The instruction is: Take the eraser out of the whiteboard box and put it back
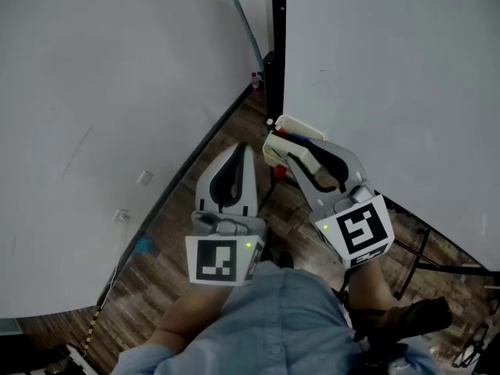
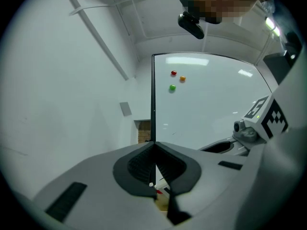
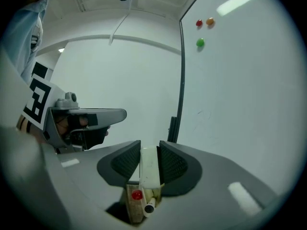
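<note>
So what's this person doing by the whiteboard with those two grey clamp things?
A person stands beside a whiteboard with a two-jaw gripper in each hand. The right gripper has its jaws closed on a white eraser, held upright right over a small box where a red-capped marker shows. Whether the eraser is fully clear of the box is hard to tell. The left gripper is shut, holds nothing and is off to one side.

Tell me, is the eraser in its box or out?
Mostly out: the right tongs pinch the eraser above the box; whether its bottom clears it, cannot tell.
</note>
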Tool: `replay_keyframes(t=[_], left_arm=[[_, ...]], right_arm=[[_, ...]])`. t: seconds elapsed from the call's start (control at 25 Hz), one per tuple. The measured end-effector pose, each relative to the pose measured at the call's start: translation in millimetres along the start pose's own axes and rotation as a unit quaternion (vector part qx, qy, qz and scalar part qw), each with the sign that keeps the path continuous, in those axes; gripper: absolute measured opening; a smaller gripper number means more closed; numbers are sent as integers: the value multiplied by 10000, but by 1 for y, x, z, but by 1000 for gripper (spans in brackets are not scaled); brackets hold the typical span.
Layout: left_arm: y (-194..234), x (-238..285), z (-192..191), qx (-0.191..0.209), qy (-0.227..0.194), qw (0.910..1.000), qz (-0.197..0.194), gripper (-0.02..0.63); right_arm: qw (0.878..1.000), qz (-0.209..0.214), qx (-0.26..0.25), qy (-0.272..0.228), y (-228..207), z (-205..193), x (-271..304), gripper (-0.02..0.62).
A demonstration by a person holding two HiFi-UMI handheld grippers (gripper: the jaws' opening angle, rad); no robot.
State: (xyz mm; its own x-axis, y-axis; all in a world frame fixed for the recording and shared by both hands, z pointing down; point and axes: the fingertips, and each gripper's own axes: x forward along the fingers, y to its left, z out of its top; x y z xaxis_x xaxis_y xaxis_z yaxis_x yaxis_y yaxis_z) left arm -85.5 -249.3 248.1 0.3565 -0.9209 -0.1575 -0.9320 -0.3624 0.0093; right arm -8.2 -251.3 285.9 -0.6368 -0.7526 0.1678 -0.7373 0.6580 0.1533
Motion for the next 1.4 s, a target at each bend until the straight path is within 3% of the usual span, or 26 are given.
replay_keyframes(t=[0.56, 1.4], left_arm=[[-11, -11, 18, 238, -202, 9995, 76, 3], [-14, -1, 5, 6, -54, 10000, 9, 3]], right_arm=[[9997, 37, -89, -245, 2, 17, -14, 120], [9999, -19, -11, -125, -8, 7, -13, 120]])
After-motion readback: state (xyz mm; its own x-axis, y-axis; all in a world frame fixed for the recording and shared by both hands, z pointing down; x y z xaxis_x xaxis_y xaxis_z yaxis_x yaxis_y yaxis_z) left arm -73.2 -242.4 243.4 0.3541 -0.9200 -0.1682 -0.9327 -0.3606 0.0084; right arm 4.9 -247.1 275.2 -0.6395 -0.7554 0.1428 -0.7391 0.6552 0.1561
